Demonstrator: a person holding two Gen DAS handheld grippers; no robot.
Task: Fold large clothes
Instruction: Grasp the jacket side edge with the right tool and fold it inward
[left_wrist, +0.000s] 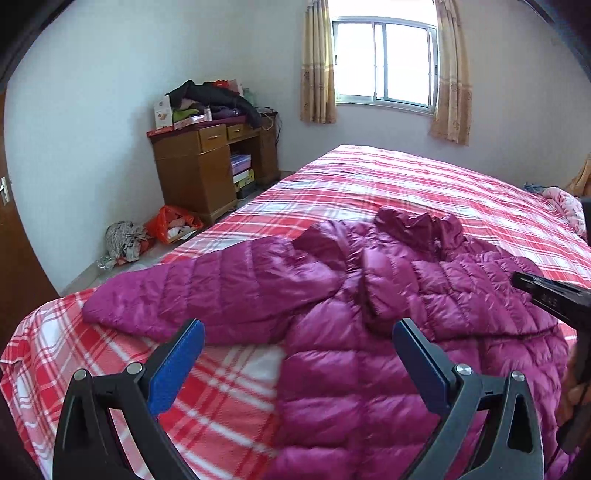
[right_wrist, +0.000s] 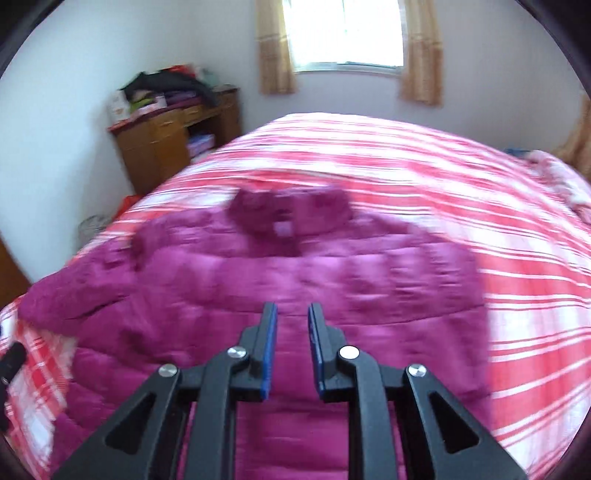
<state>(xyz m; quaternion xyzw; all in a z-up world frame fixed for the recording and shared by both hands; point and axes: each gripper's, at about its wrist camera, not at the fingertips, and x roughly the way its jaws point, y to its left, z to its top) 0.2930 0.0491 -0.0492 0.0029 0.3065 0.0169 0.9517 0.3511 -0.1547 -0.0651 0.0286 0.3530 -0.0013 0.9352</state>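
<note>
Both tongs above the jacket, nothing gripped.

Left gripper (left_wrist: 297, 328) spread wide, empty; magenta puffer jacket (left_wrist: 369, 302) lies flat on the plaid bed (left_wrist: 406, 184) just ahead and under it, sleeve out to its left. Right gripper (right_wrist: 291, 314) nearly pressed together, narrow gap, pinching nothing (view blurred); jacket directly below and ahead, collar at the far end.
</note>
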